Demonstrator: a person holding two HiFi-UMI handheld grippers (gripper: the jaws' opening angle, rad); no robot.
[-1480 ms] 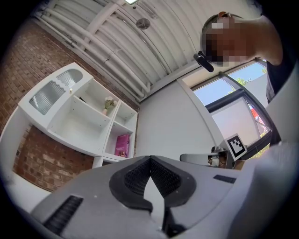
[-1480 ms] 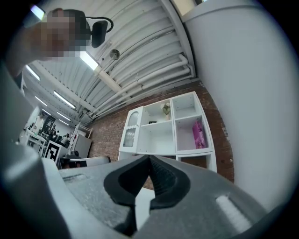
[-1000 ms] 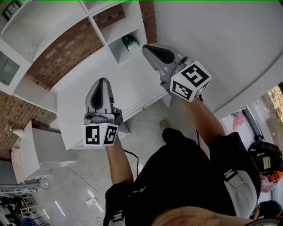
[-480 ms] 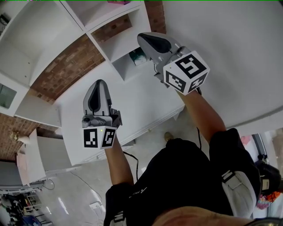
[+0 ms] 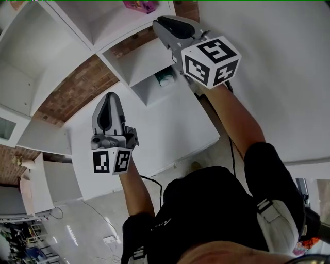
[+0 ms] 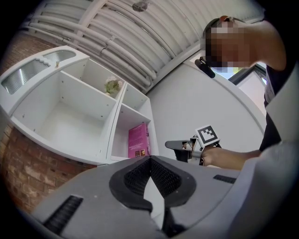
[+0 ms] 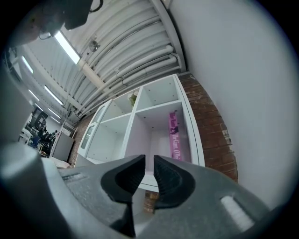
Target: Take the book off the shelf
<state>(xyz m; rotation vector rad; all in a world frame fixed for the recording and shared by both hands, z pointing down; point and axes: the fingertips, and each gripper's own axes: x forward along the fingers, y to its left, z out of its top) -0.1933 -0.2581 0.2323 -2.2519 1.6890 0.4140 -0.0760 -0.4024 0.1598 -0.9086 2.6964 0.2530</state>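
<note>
Book (image 5: 140,5), head view: magenta, cut off by the upper frame edge, so only a corner shows inside a far cubby of the white shelf (image 5: 103,49). The right claw (image 5: 160,20) is raised near that cubby and well apart from the book. The left claw (image 5: 110,97) is held lower and to the left, in front of the brick wall (image 5: 77,85). A small greenish item (image 5: 165,78) sits in the cubby below, too small to identify.

Left gripper view: the left claw (image 6: 150,161) has its pad tips together and holds nothing. Beyond it the book (image 6: 138,140) stands upright at the right side of its compartment of the shelf (image 6: 111,133), broad cover showing. The right claw (image 6: 169,144) hangs just right of that compartment, short of the book. Whether the book leans on the side wall cannot be told.

Right gripper view: the right claw (image 7: 149,172) is parted by a narrow slit, with nothing in it. The book (image 7: 174,135) shows spine-on, thin and upright, by the right wall of the shelf (image 7: 200,140). The spine lettering is too small to read in full.

Handling, by judgement: a slim volume, likely light, stiff along the spine but bendy across the covers. The cover looks glossy and may be slippery. Best hold is across the spine at mid-height, with the claw opened wider first. The gap beside the right wall looks tight. Thickness, binding and the book's lower edge are hard to make out.
</note>
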